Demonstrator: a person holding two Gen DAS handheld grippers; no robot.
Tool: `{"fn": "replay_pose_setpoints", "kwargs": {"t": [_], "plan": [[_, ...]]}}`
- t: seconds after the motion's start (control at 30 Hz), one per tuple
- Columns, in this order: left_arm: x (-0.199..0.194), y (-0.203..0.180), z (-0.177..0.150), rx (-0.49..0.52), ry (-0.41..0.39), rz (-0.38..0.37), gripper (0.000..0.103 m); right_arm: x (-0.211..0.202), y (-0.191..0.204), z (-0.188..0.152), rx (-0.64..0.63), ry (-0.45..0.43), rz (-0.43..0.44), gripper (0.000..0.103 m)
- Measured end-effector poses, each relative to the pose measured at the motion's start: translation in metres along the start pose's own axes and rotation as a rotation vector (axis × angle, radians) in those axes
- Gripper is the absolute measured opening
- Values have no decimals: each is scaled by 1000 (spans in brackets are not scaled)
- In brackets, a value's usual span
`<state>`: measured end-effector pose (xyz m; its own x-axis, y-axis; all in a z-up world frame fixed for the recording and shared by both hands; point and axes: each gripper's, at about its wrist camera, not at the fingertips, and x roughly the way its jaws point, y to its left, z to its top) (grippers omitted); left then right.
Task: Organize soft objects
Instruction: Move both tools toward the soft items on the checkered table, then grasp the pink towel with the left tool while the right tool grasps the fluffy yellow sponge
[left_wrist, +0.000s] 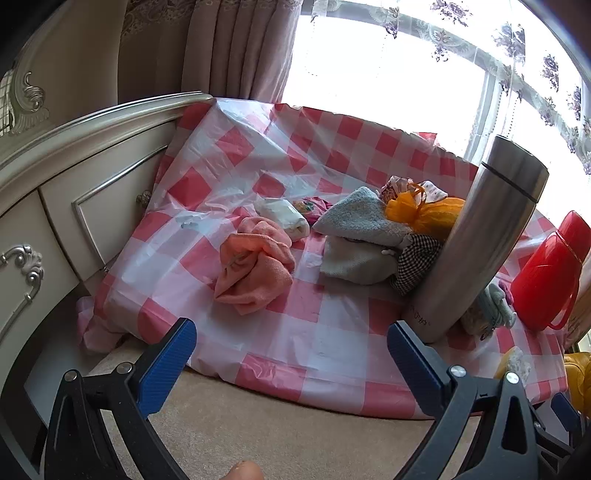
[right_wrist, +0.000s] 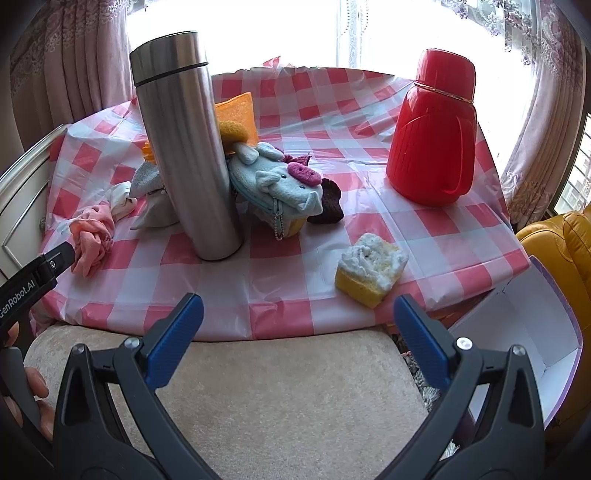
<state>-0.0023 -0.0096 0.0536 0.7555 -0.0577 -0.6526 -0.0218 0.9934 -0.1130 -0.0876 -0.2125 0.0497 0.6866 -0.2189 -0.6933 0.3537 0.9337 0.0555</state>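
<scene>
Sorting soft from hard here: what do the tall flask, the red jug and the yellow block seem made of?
Flask: brushed steel by its look, with a dull grey sheen and a seamed cap; hard.
Red jug: likely plastic, glossy, ribbed and slightly translucent at the handle; hard.
Yellow block: probably a foam sponge with a fuzzy white top layer; soft.

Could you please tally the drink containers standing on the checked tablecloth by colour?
Silver: 1, the steel flask
Red: 1, the plastic jug
Total: 2
</scene>
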Motion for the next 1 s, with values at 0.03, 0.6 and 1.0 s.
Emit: {"fn": "replay_pose_setpoints", "kwargs": {"t": [0.03,0.6,1.0], "plan": [[0,0,0,1,0,0,103,0,0,0,1,2,0,103],[1,2,-2,-8,9,-1,103,2,0,-1,3,12,4,103],[50,28,25,-71,163,-10,103,35,-47,17,66,150,84,103]]}}
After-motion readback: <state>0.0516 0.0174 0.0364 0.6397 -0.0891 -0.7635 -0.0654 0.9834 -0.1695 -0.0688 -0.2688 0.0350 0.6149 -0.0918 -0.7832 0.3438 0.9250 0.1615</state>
